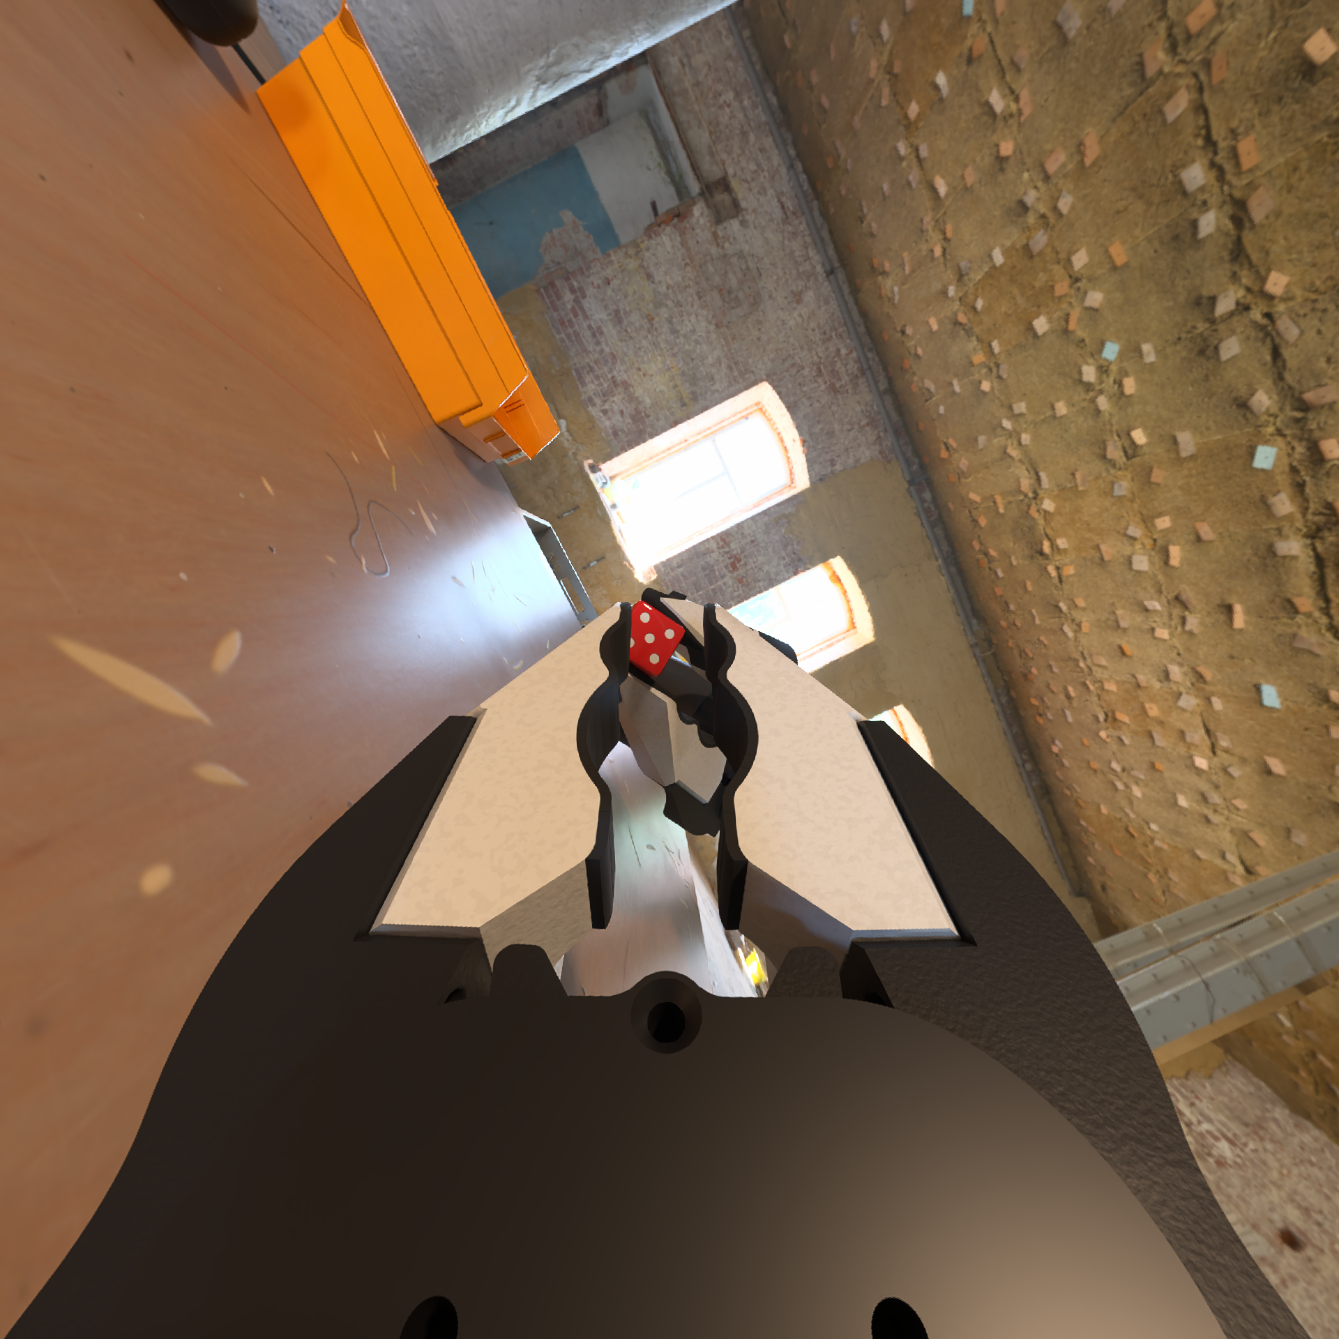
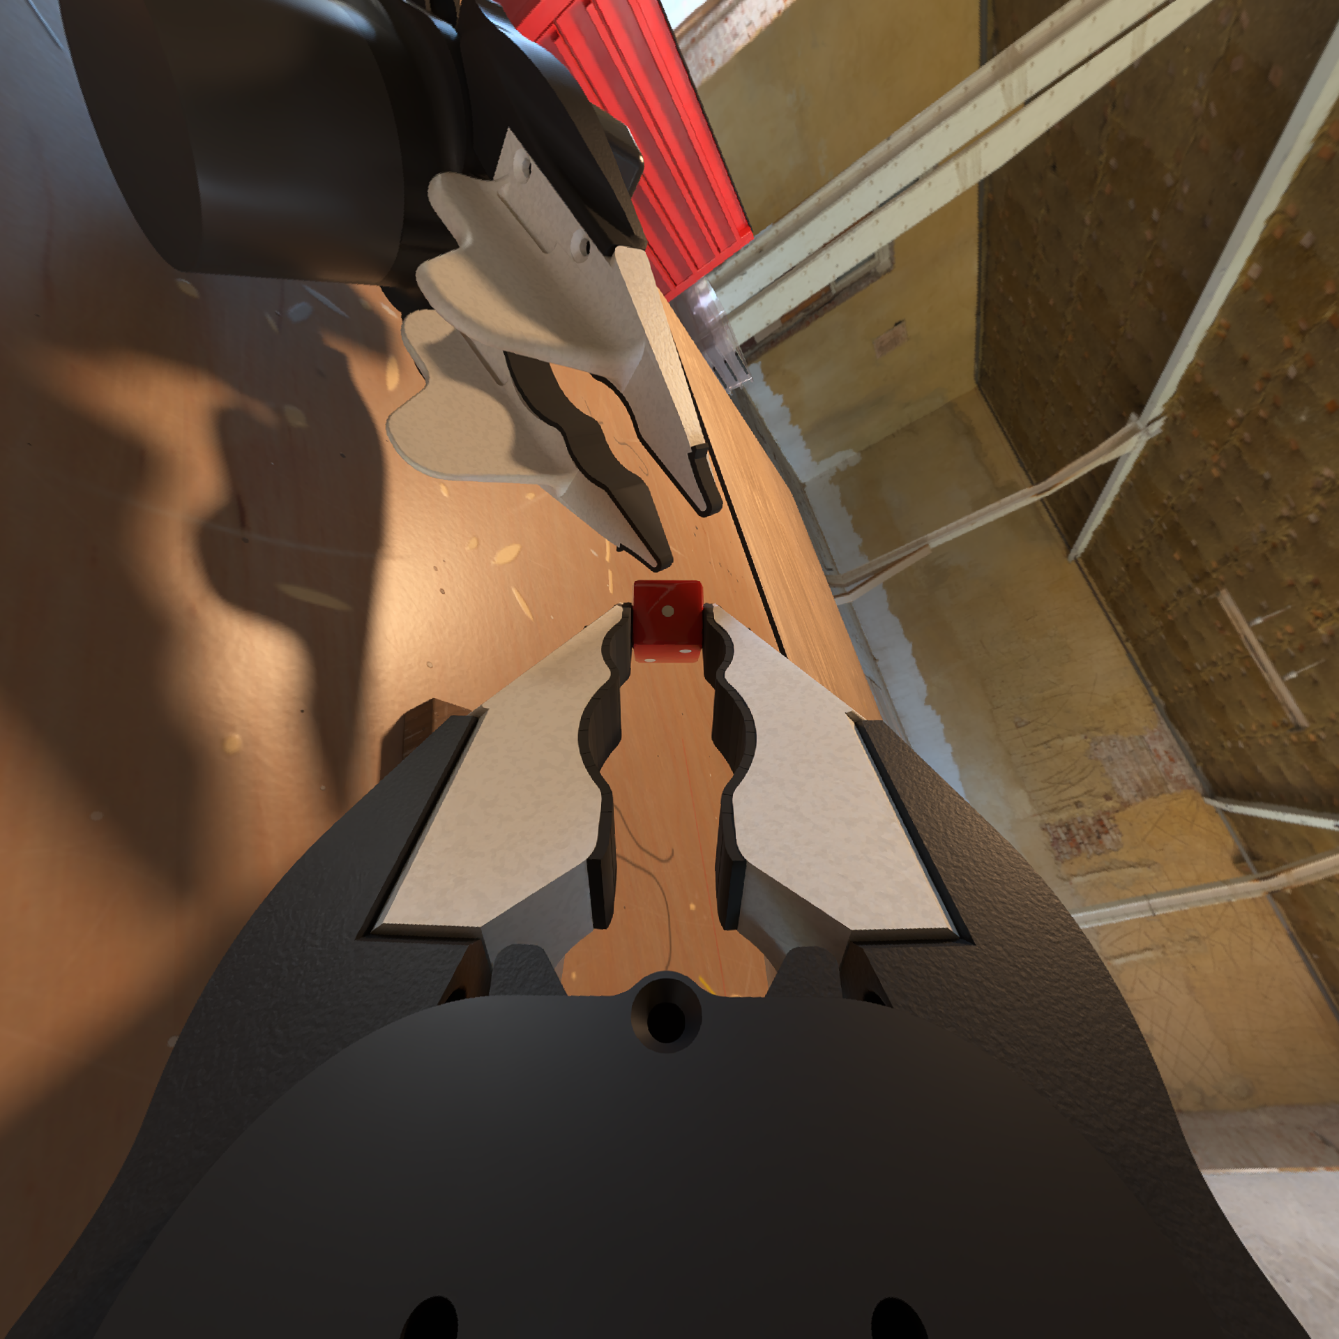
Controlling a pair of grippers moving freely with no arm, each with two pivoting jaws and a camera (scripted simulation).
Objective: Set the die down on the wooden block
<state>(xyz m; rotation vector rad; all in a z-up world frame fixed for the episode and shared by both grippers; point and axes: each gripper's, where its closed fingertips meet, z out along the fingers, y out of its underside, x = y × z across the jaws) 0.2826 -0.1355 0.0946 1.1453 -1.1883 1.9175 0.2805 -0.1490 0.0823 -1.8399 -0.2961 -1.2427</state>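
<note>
The red die with white pips [image 2: 666, 622] is gripped between the fingertips of my right gripper [image 2: 666, 616], above the wooden table [image 2: 464, 623]. My left gripper [image 2: 681, 532] faces it from beyond; its fingers are apart and its tips stand just short of the die. In the left wrist view the die [image 1: 656, 637] shows at the tips of my left gripper [image 1: 666, 616], with the right gripper's body behind it. A corner of the dark wooden block [image 2: 419, 724] peeps out on the table, left of my right gripper and mostly hidden by it.
An orange box [image 1: 391, 239] lies on the table [image 1: 217, 507] ahead of the left gripper, with a black object [image 1: 210, 18] beyond it. A red box [image 2: 652, 130] lies far along the table near its edge [image 2: 753, 580].
</note>
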